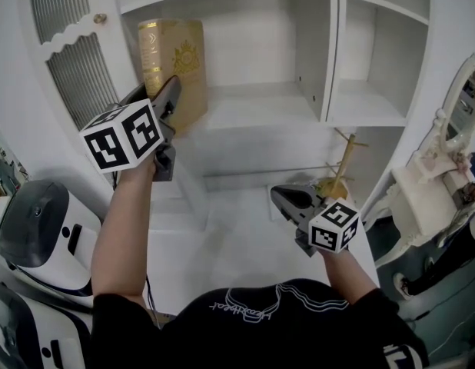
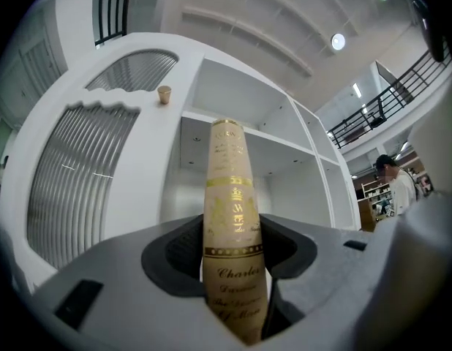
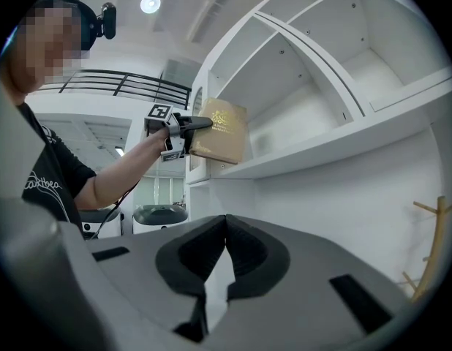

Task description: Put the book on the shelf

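Gold book (image 1: 176, 56) in L hand-held gripper (image 1: 174, 92), arm up at shelf (image 1: 257, 102).

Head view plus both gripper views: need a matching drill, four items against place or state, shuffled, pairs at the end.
Things:
1. book
2. right gripper
3. wooden stand
4. louvred door

Place or state:
A. below the shelf, at the right
B. upright, clamped in the left gripper
C. left of the shelf opening, with a small knob
D. jaws together, nothing in them

Pairs: 1-B, 2-D, 3-A, 4-C
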The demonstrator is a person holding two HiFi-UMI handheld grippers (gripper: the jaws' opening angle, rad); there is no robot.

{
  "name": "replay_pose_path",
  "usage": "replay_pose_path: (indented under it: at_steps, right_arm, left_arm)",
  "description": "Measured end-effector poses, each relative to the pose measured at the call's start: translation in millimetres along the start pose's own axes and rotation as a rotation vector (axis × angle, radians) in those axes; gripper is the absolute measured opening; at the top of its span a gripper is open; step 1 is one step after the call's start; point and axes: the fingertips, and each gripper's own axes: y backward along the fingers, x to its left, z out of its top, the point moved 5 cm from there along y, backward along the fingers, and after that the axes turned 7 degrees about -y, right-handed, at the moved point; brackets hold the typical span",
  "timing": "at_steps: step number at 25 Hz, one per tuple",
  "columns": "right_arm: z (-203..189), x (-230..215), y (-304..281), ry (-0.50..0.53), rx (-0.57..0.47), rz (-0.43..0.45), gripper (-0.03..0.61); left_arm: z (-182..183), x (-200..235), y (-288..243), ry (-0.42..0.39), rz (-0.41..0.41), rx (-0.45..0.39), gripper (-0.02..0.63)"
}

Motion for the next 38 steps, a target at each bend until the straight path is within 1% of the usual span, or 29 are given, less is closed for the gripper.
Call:
replay_pose_path:
  at_steps: [6,11,18,22,25,30,36,38]
  right_arm:
    - [5.0,-12.7,-7.8,0.006,-0.008,-0.008,0.005]
    - [-1.7,-22.2,-8.0,0.003,0.005,-0.017,0.005]
    - [-14.5,-40.8,-12.2,-0.043,0.016,-0.032,0.005]
    - [-22.7,-46.1,-16.0,-0.068,0.015,-0.027,0.005]
    - [-27.1,-49.3,-18.1,-0.080,0.016,-0.024,0.005]
    - [-32.8,-54.2,-18.5,-0.097,0.029,-0.027,0.005]
    - [-33.0,-53.9,-19.4,-0.094,0.045,-0.027,0.005]
    - [-31.4,-53.2,-17.2,-0.090,0.045,-0.030,0.005]
  left_arm:
    - [-15.4,3.0,-29.2,0.006,0.049,0.013,0.196]
    - [-29.1,0.9,-42.0,0.003,0.072,0.026,0.196]
    - [-37.0,8.3,-63.8,-0.002,0.106,0.042,0.196]
    - [-47.0,11.4,-75.8,0.002,0.120,0.069,0.196]
    - [-54.2,13.2,-86.7,0.001,0.116,0.101,0.196]
    - [-62.0,14.6,-105.7,0.009,0.087,0.179,0.196]
    - [-65.9,15.6,-116.5,0.017,0.084,0.195,0.196]
    - [-70.6,14.2,-117.5,0.018,0.065,0.205,0.202]
